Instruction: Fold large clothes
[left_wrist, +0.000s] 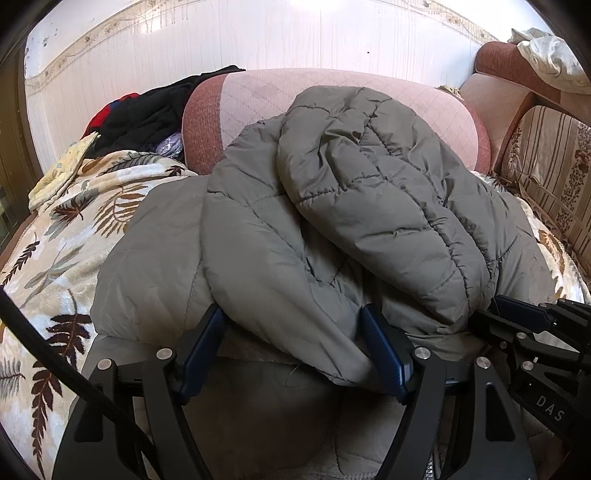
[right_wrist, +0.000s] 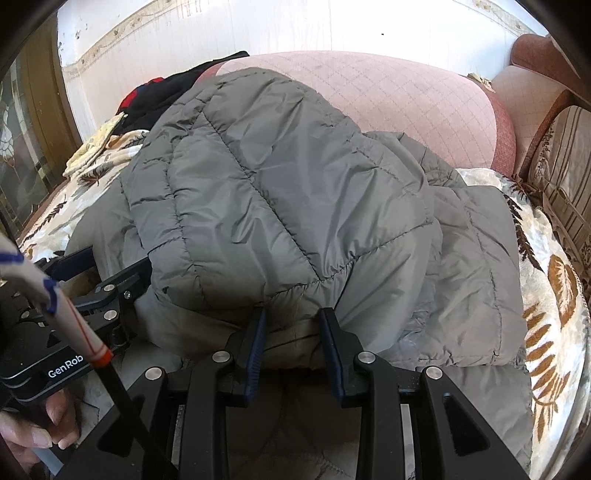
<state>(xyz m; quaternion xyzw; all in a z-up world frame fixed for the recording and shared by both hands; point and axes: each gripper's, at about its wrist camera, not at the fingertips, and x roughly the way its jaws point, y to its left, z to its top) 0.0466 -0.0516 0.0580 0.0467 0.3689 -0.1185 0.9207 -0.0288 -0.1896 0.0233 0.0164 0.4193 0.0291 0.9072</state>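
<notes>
Grey quilted jacket (left_wrist: 332, 206) lies bunched on the leaf-print sofa cover (left_wrist: 66, 236). Your left claw (left_wrist: 291, 332) is clamped wide on a thick fold; your right claw (right_wrist: 291, 332) pinches the near hem. Lift unevenly and the slick padding may slip free, collapsing the fold toward the pink cushion (right_wrist: 406, 96).
</notes>
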